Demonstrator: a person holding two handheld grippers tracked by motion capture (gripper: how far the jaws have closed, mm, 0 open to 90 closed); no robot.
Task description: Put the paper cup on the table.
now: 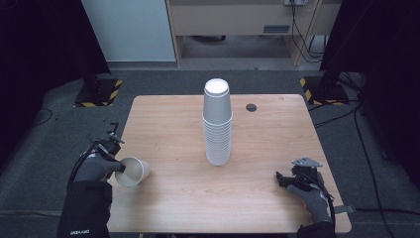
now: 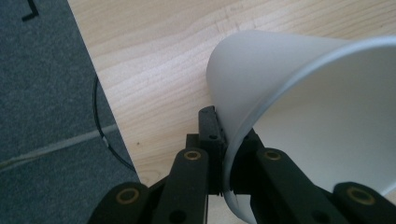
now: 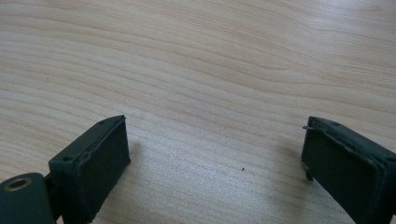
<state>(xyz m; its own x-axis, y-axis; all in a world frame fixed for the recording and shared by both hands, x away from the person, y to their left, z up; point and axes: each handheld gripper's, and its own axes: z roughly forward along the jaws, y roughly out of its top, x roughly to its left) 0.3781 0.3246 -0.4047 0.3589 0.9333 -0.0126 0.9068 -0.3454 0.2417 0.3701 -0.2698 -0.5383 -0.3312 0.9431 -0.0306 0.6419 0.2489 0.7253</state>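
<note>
Cup (image 2: 299, 116) rim between left gripper's (image 2: 224, 140) jaws

Place: lab or test room, staged for recording.
Floor: grey carpet (image 1: 59, 129), loose cables (image 1: 364, 148).
Stands: bases taped with yellow-black hazard stripes (image 1: 101, 93).
Furniture: bare wooden table (image 1: 173, 124); pale wooden desk (image 1: 233, 20) behind.

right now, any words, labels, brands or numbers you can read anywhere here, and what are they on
Small white print on the cuff of the black sleeve: too small and blurred to read.
Pale label on the wooden furniture behind the table: blurred, unreadable.
Stack of paper cups, held cup, table: no text.
Yellow-black hazard stripes on the stand base: a marking, no words.
</note>
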